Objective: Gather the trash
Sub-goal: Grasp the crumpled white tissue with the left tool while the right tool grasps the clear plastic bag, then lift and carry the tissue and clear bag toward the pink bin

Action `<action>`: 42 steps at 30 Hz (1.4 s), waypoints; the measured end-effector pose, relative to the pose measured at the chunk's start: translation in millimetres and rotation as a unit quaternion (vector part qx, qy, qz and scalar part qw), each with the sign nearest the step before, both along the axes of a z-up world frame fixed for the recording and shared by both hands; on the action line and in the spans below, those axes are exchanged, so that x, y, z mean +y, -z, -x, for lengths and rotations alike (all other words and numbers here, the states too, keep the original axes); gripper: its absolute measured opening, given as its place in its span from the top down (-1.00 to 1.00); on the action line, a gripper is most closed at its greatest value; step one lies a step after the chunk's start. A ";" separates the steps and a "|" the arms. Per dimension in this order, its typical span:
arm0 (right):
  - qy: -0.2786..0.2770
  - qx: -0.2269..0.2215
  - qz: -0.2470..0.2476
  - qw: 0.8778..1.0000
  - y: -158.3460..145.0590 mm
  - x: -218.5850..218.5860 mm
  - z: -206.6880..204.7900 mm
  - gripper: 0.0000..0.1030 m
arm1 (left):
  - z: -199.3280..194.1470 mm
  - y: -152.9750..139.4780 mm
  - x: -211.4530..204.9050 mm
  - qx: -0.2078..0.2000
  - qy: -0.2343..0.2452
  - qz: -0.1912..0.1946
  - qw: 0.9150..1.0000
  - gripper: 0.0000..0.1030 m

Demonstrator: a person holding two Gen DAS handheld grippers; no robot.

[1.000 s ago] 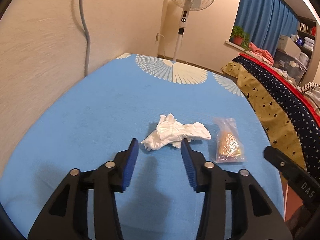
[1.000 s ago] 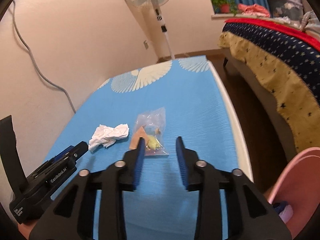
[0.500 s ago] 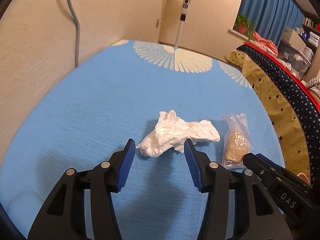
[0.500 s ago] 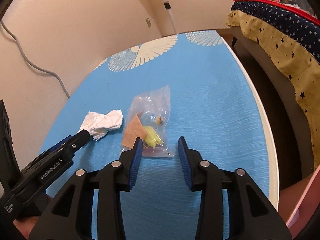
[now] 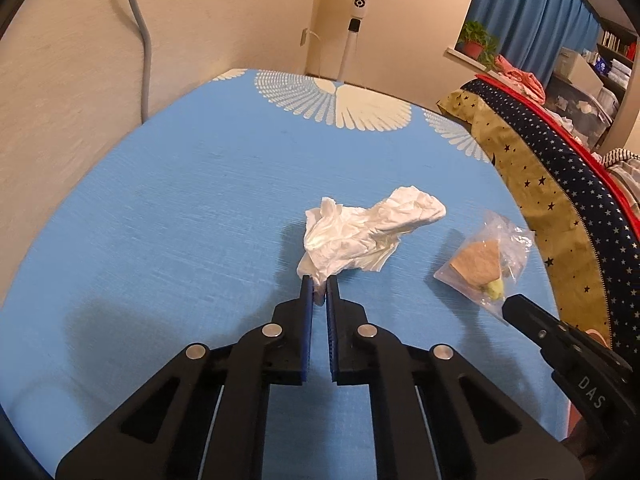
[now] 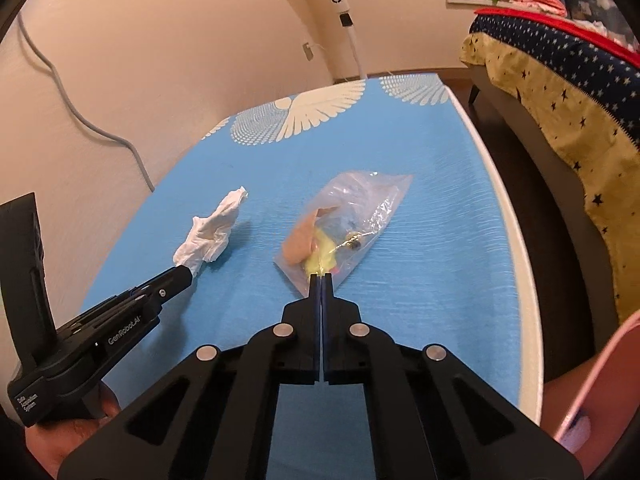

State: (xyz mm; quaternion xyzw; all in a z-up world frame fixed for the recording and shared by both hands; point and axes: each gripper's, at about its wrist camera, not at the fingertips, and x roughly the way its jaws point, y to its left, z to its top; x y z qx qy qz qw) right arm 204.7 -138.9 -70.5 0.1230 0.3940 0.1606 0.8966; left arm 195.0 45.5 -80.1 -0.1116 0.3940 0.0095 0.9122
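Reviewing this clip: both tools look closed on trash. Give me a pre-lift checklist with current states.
1. Left tool pinching tissue: ok, near edge only.
2. Right tool pinching bag: ok, at its near corner.
3. Tissue and bag apart, no tangle: ok.
4. Bag sealed so contents stay in: cannot tell.
5. Bin within reach: cannot tell; only a pink rim shows at right.
6. Cloth not caught in either tool: ok.

A blue cloth with white feather patterns covers the tabletop (image 5: 168, 208), which stands against a cream wall. A grey cable (image 5: 142, 32) runs down that wall. A white standing fan (image 6: 340, 4) rises beyond the far edge. To the right, a bed (image 6: 560, 92) wears a star-printed cover. A potted plant (image 5: 476, 42) sits on the windowsill beside blue curtains (image 5: 528, 12).
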 end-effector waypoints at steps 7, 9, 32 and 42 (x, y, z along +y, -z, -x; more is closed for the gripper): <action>0.007 -0.026 0.021 0.999 -28.4 -8.3 32.2 0.99 | 25.4 -34.8 -11.1 -0.034 0.011 -0.013 0.999 0.88; 0.010 -0.032 0.027 0.999 -37.2 -11.7 43.9 0.99 | 35.6 -45.9 -17.1 -0.045 0.018 -0.020 0.999 0.88; 0.060 -0.115 0.068 0.989 -111.5 -64.7 168.0 0.99 | 136.3 -72.9 -77.3 -0.067 0.087 -0.042 0.993 0.88; 0.098 -0.112 0.084 0.985 -108.4 -89.5 196.3 0.99 | 155.0 -72.0 -81.6 -0.076 0.096 -0.035 0.992 0.88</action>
